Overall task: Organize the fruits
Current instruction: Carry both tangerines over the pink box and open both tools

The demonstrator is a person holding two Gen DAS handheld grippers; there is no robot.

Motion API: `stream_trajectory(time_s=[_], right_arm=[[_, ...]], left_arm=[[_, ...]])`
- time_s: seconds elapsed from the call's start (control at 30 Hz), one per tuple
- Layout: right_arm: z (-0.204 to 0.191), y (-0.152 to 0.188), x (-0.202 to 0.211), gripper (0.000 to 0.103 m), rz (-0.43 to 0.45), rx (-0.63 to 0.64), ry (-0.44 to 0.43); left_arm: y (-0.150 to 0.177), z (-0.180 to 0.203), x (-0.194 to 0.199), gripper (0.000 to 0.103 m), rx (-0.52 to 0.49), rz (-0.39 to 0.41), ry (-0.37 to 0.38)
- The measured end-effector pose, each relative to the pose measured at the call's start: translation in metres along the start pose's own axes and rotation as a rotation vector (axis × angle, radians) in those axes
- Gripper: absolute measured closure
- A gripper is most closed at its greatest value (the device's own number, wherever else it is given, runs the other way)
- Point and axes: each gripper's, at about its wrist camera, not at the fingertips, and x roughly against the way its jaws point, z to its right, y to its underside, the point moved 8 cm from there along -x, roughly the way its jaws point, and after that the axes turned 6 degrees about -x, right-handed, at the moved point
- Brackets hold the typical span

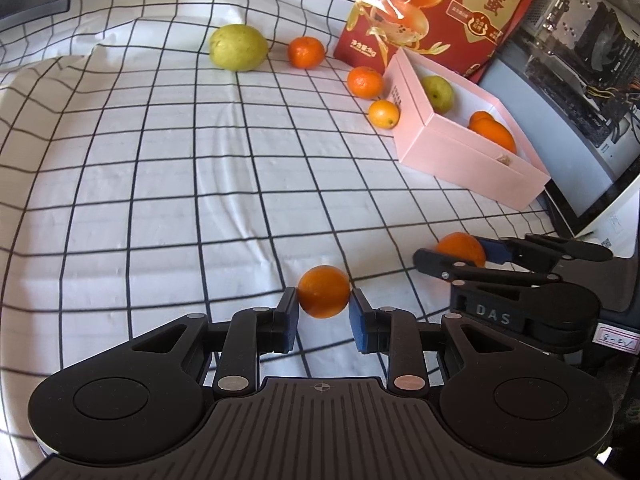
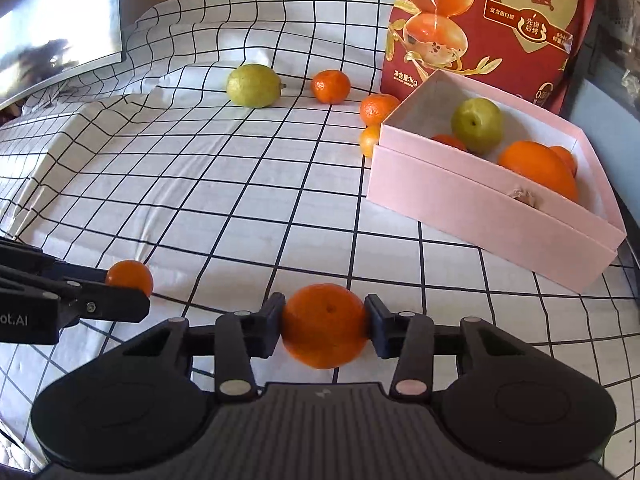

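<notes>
Left gripper (image 1: 323,309) is pinching a small orange (image 1: 323,291); right gripper (image 2: 325,320), marked "DAS", is clamping a larger orange (image 2: 325,325). Both are hanging above the checked cloth (image 1: 168,184), near the pink box (image 2: 492,216). Red bag (image 2: 492,20) is reading "1kg".

1. Left gripper (image 1: 323,312): matte black plastic throughout, with dark blue pads (image 1: 362,330) on the inner faces of the fingers.
2. Two broad rounded housings at the base, each with a shallow circular recess; between them a ribbed grey-black plate bearing a small crosshair mark.
3. Silver round pivot pins on the linkage arms, one with a coppery tint.
4. Right gripper (image 2: 325,322): same black build, dark blue pads (image 2: 380,334), ribbed centre plate, silver pivots.
5. Seen from the side: raised letters "DAS" on the right gripper body and a white handwritten label; white lettering ending "ot.AI" on the left gripper.
</notes>
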Motion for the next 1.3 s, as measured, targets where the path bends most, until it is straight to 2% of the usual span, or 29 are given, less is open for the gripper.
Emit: stream_trajectory(time_s=[0.3,0.43,0.5,0.63,0.77,0.87,0.97,1.1,1.3], right_arm=[[0.032,0.009,0.029,0.06,0.027,-0.034,0.057],[0.061,0.007,0.043,0.06,0.046,-0.077,0.11],[0.077,-0.007,0.055,0.06,0.079,-0.1,0.134],[0.109,-0.055,0.079,0.06,0.162,-0.15,0.176],[0.142,-0.11,0.089,0.06,0.187,-0.216,0.183],[0.161,-0.144,0.087,0.06,0.192,-0.24,0.189],[0.171,-0.166,0.079,0.06,0.192,-0.242,0.212],[0.182,-0.186,0.06,0.06,0.154,-0.271,0.2],[0.198,-0.194,0.026,0.06,0.077,-0.302,0.204]], left_arm=[[-0.006,0.017,-0.005,0.071,-0.031,0.01,0.012],[-0.034,0.041,-0.01,0.071,-0.092,0.033,0.059],[-0.064,0.057,-0.006,0.071,-0.136,0.086,0.085],[-0.129,0.09,0.0,0.071,-0.229,0.196,0.115],[-0.186,0.115,-0.011,0.071,-0.29,0.236,0.143],[-0.216,0.128,-0.026,0.071,-0.329,0.253,0.12],[-0.231,0.139,-0.042,0.071,-0.365,0.234,0.108],[-0.233,0.15,-0.067,0.071,-0.419,0.187,0.081],[-0.228,0.154,-0.101,0.071,-0.424,0.131,0.077]])
